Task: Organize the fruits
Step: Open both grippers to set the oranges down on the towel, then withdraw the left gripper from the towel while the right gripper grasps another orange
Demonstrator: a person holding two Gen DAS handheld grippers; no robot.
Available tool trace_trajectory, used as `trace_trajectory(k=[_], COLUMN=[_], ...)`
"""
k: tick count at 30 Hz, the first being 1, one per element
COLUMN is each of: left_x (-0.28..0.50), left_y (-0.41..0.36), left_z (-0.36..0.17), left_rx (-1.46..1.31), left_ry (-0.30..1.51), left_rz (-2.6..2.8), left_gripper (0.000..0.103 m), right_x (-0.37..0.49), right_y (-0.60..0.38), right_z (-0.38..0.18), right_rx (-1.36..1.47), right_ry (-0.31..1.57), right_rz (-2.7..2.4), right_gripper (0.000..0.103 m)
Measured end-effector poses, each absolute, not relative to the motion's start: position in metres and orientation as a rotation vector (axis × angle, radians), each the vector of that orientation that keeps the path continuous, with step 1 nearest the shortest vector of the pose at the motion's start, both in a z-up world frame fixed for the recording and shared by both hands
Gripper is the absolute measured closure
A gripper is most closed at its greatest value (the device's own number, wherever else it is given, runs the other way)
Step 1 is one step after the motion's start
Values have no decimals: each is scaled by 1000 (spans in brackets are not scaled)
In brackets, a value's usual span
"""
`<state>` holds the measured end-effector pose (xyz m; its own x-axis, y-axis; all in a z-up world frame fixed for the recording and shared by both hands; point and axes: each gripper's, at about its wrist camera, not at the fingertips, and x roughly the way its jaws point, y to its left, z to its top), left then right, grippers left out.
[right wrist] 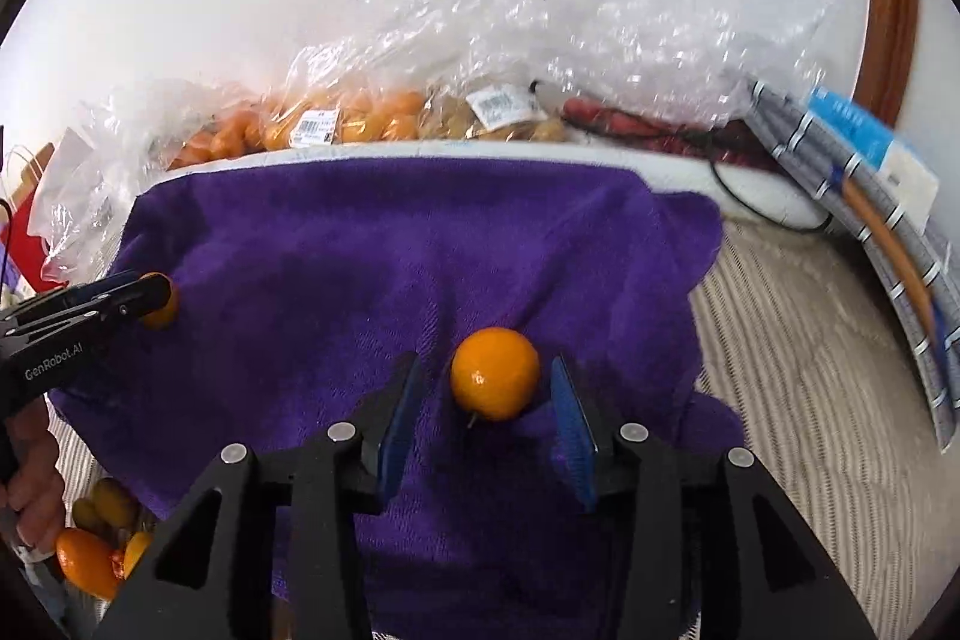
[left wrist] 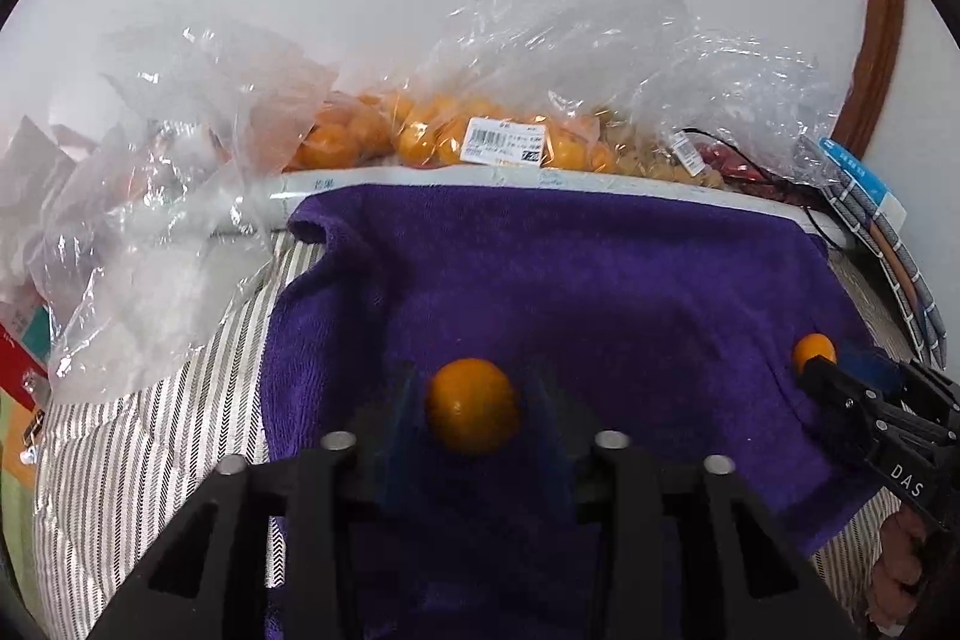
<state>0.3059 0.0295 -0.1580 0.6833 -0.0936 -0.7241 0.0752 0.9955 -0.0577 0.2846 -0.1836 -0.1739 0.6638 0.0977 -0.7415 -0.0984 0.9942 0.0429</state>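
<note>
Two small oranges lie on a purple towel [left wrist: 600, 280]. One orange [left wrist: 473, 405] sits between the blue pads of my left gripper [left wrist: 474, 400], which is open around it with small gaps on both sides. The other orange [right wrist: 495, 381] sits between the pads of my right gripper [right wrist: 489, 400], also open with clear gaps. The right gripper and its orange [left wrist: 813, 349] show at the right of the left wrist view. The left gripper [right wrist: 150, 301] and its orange [right wrist: 163, 309] show at the left of the right wrist view.
Clear plastic bags of oranges [left wrist: 444, 133] and other produce [right wrist: 498, 115] line the back against a white wall. A striped cloth [left wrist: 150, 430] lies under the towel. More fruit [right wrist: 90, 550] lies at the lower left. A folded fabric item [right wrist: 888, 232] leans at the right.
</note>
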Motion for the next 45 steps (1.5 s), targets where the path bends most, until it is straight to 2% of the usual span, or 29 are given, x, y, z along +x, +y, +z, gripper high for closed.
trace_trajectory(k=[2,8,15,22,27,29,34,40,42,45], left_x=[303,294,277,242,202,188,156,136,133,133], left_y=[28,31,42,40,69,83,121,128,128,128], left_z=[-154,-137,-107,-83,-101,-114,-146,-169,-175,-179], left_rx=[-18,-42,-109,-92,-120,-107,-163,-182,-189,-203], left_ry=[788,714,614,661,737,770,831,843,834,840], left_rz=[-100,-88,-88,-158,-121,-84,-44,-64,-81,-109], left_gripper=[52,52,52,52,52,52,52,49,49,49], right_x=[282,270,218,170,145,138,125,118,119,125], right_y=[-186,-193,-209,-211,-200,-195,-175,-150,-146,-146], right_z=[-171,-150,-113,-93,-99,-110,-138,-156,-160,-162], right_rx=[9,33,106,92,87,103,104,50,31,42], right_ry=[832,779,768,809,813,834,890,904,910,926], right_rz=[121,48,35,43,76,106,163,201,199,216], right_gripper=[59,59,59,59,58,54,53,53,55,64])
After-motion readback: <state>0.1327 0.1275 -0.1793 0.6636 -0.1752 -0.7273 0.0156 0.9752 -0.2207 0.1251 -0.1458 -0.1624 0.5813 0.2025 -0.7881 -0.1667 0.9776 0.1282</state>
